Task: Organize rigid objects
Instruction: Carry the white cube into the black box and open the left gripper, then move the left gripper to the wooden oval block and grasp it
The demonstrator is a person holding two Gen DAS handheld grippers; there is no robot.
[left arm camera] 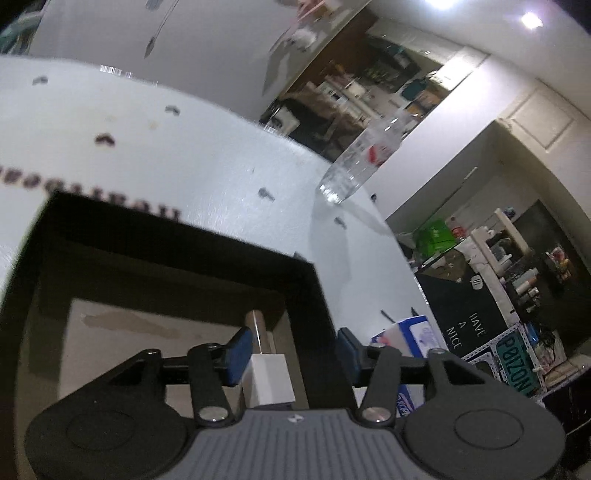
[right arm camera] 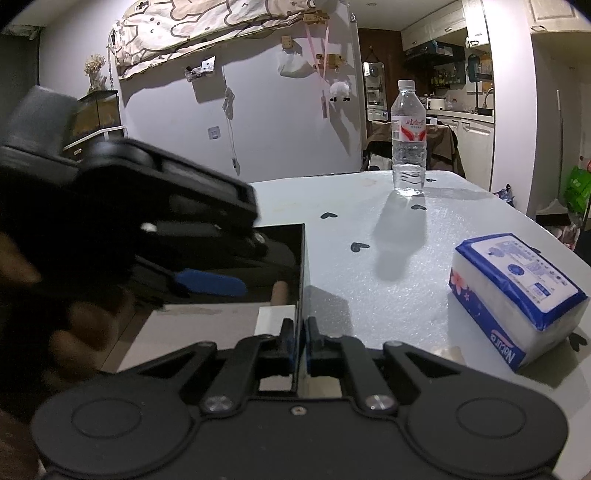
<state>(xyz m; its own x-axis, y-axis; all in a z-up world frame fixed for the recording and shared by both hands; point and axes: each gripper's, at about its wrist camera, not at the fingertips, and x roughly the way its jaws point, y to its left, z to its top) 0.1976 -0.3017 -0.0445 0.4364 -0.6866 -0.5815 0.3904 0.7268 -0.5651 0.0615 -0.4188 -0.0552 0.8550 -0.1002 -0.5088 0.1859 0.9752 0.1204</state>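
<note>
- Left gripper [left arm camera: 291,349]: jaws part-open, straddling the black box [left arm camera: 177,236] right wall; pads clear of the white-and-brown item [left arm camera: 271,380] inside.
- Right gripper [right arm camera: 300,345]: clamped on that box's near right wall.
- Water bottle [right arm camera: 408,140] upright, far; tissue pack [right arm camera: 517,291] right.

I am looking into a lived-in home, a small flat by the look of it. Beyond the white worktop [right arm camera: 424,258] I see a kitchen corner with pale cupboards [right arm camera: 436,29] over a counter [right arm camera: 469,114] crowded with jars and appliances. A cartoon-print cloth [right arm camera: 207,26] hangs along the wall, with a plush toy [right arm camera: 340,90] and small trinkets pinned under it. Dried flowers [right arm camera: 94,66] stand on a glass cabinet [right arm camera: 98,110]. On the worktop sit 1 water bottle [right arm camera: 408,140] and 1 pack of tissues [right arm camera: 517,295]. In my left view, open shelves [left arm camera: 517,266] hold bottles and household clutter.
</note>
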